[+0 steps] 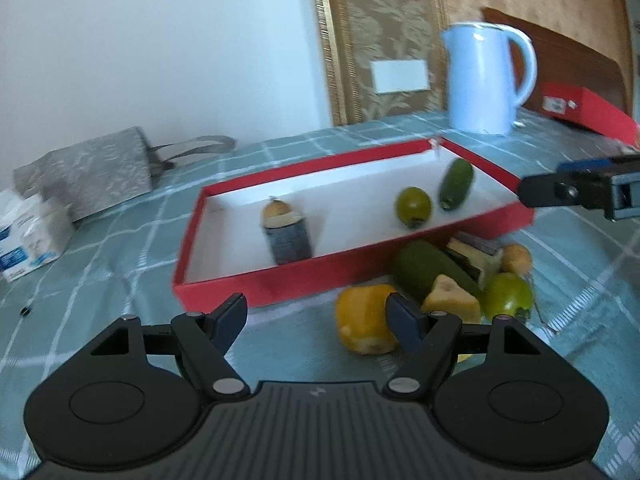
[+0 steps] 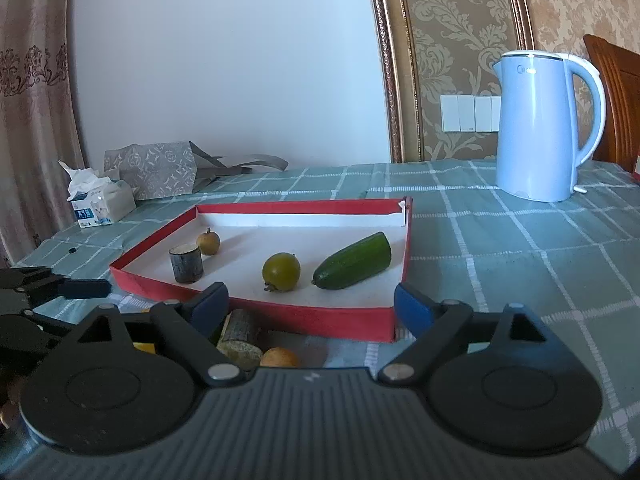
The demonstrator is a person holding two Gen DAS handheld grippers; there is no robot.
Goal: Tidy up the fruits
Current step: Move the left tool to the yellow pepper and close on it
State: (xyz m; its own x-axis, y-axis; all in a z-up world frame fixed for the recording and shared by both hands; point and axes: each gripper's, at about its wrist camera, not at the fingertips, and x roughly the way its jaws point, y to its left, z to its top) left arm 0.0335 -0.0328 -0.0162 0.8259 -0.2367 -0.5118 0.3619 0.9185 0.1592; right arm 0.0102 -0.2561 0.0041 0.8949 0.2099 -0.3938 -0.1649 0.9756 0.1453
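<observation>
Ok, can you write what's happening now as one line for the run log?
left gripper: open, empty | right gripper: open, empty | red box: cucumber, green fruit inside | yellow fruit: on table

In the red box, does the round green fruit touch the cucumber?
Apart. The right wrist view shows white box floor between the green fruit and the cucumber inside the red box.

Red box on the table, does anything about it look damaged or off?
Yes. The red box has a torn far right corner: the walls have split apart there and a ragged white flap sticks up. The other corners in view look intact. The cucumber lies just below that corner, inside the box.
</observation>
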